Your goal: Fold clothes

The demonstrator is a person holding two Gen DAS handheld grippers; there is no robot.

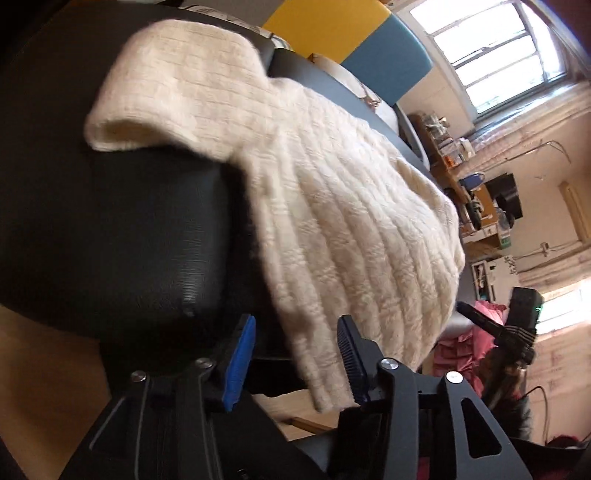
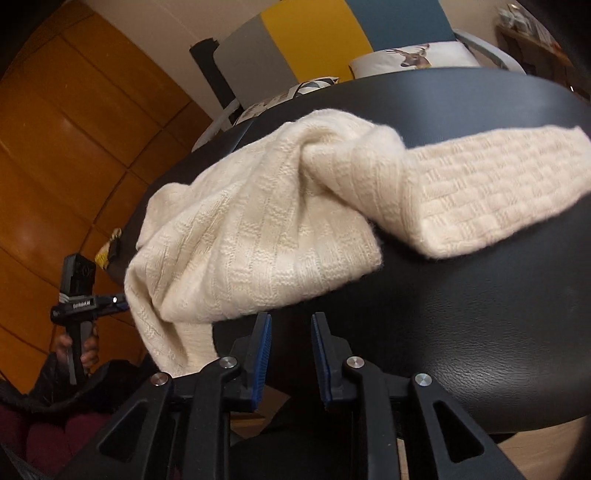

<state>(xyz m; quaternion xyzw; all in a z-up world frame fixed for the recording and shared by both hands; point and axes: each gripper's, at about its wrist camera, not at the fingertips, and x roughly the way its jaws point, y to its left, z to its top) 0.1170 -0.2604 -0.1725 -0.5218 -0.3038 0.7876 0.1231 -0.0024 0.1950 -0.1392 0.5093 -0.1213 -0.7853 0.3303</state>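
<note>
A cream knitted sweater (image 1: 332, 206) lies crumpled on a black padded table (image 1: 110, 229), one sleeve (image 1: 173, 92) stretched away across the top. Its hem hangs over the near edge. My left gripper (image 1: 295, 356) is open, and the hanging hem sits loosely between its blue pads (image 1: 240, 354) without being pinched. In the right wrist view the same sweater (image 2: 258, 229) is bunched at the table (image 2: 480, 314) edge, its sleeve (image 2: 498, 192) reaching right. My right gripper (image 2: 291, 350) is open by a narrow gap just below the sweater's edge, with nothing between its fingers.
A hand holds the left gripper (image 2: 74, 306) at the table's left side by a wooden wall (image 2: 74, 147). Pink clothes (image 1: 469, 350) are piled beyond the table. Cushions (image 2: 410, 55) and yellow and blue panels (image 2: 314, 33) stand behind; windows (image 1: 498, 48) and cluttered shelves (image 1: 465, 177) lie further off.
</note>
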